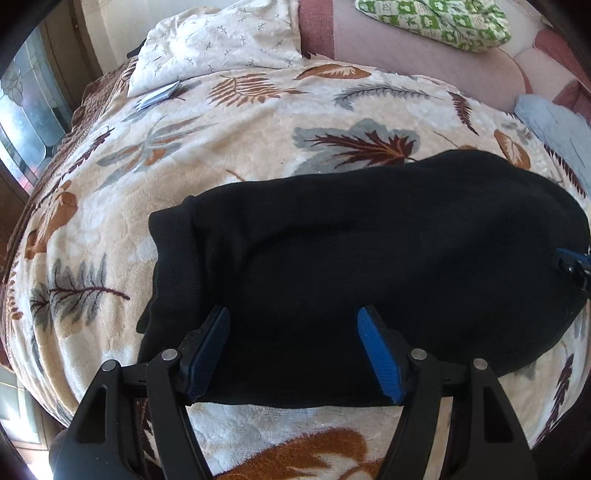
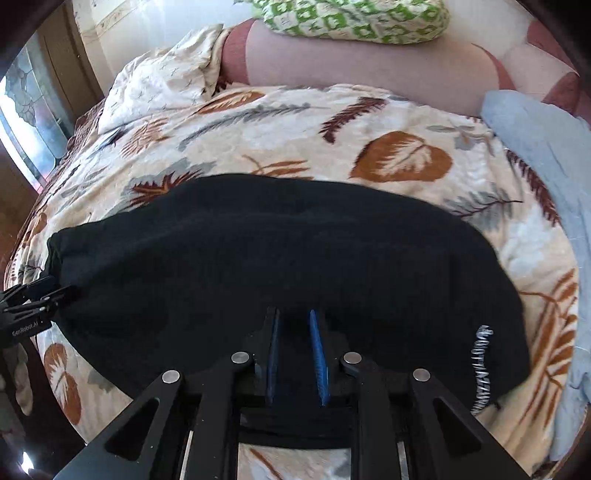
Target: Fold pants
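Black pants [image 1: 351,258] lie folded lengthwise across a leaf-patterned blanket [image 1: 221,122] on a bed. In the left wrist view my left gripper [image 1: 293,314] is open, its blue-padded fingers spread wide over the near edge of the pants close to the left end. In the right wrist view the pants [image 2: 295,251] span the frame, with a white drawstring [image 2: 482,369] at the right end. My right gripper [image 2: 293,314] has its jaws narrowed with black fabric between them at the near edge. The left gripper's body [image 2: 26,306] shows at the far left.
A white pillow [image 1: 218,40] lies at the back left, a green patterned pillow [image 1: 436,22] on a pink sheet at the back. A light blue cloth [image 2: 546,155] lies at the right. A window [image 1: 26,110] stands at the left.
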Tool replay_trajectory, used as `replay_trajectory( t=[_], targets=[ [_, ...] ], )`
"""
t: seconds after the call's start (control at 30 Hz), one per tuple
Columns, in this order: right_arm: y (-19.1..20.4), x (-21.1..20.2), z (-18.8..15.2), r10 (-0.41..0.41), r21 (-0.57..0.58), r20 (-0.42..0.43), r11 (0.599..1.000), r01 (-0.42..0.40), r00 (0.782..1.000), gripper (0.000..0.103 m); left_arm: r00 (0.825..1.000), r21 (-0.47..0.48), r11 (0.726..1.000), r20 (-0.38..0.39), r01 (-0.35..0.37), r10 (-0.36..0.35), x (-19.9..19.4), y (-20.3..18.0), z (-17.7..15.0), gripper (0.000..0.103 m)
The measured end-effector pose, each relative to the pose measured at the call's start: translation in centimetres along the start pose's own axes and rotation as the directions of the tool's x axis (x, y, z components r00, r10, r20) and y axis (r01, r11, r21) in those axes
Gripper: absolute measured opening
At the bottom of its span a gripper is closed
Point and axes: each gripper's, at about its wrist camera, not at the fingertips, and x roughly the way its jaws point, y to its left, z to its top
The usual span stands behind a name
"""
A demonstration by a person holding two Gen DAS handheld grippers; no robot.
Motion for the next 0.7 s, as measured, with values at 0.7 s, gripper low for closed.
replay_trajectory(
  t=[0.7],
  targets=[
    [8.5, 4.4, 4.7, 0.01, -0.11, -0.033, 0.994, -0.013, 0.999, 0.042, 0.99, -0.023, 0.99, -0.023, 0.137, -0.138, -0.2, -1.7, 0.3, 0.071]
  ],
)
